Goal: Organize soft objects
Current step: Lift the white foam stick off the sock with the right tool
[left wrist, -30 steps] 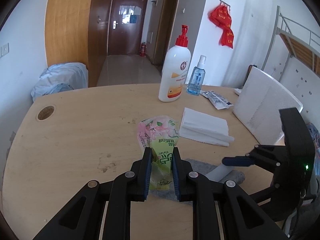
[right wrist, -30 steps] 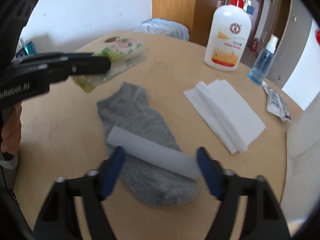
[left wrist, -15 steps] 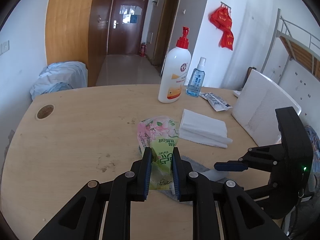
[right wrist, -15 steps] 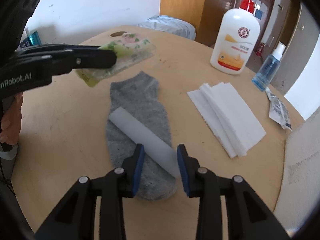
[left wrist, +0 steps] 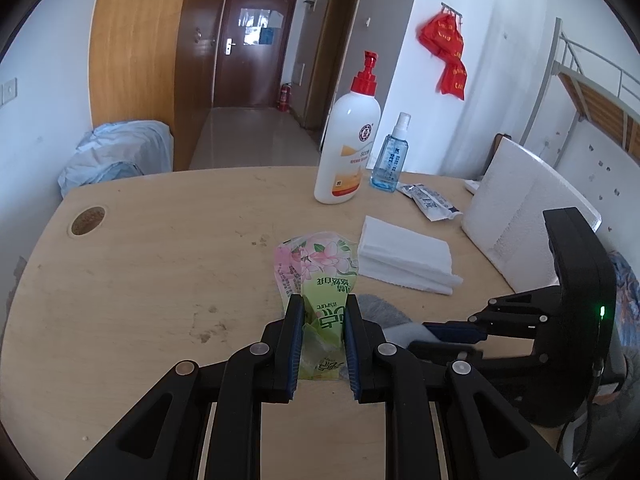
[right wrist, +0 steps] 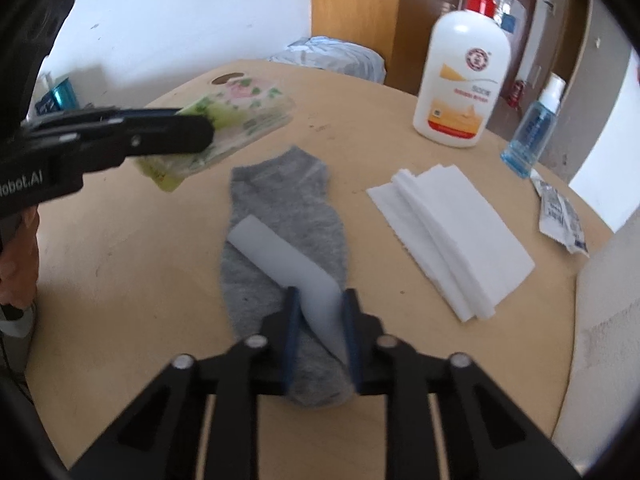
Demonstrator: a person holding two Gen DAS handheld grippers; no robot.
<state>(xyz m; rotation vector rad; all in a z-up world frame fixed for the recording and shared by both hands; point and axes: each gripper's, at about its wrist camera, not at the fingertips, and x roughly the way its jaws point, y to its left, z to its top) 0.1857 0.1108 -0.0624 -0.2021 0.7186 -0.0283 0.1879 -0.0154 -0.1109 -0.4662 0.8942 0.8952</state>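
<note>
At lower centre, the right gripper (right wrist: 319,312), its jaws just closing, pinches a white strip (right wrist: 288,260) lying on the grey sock (right wrist: 280,208), while the left gripper (left wrist: 320,322) clamps a floral tissue pack (left wrist: 316,268) at left.

Right tongs (right wrist: 319,320): jaws just closing, pads pressing the near end of a white foam strip (right wrist: 280,256)
Strip: lies across a grey sock (right wrist: 280,200) on the bench (right wrist: 120,280)
Left tongs (right wrist: 200,132): clamp a floral tissue pack (right wrist: 236,116)
Folded tissues (right wrist: 452,236): right of the sock
</note>
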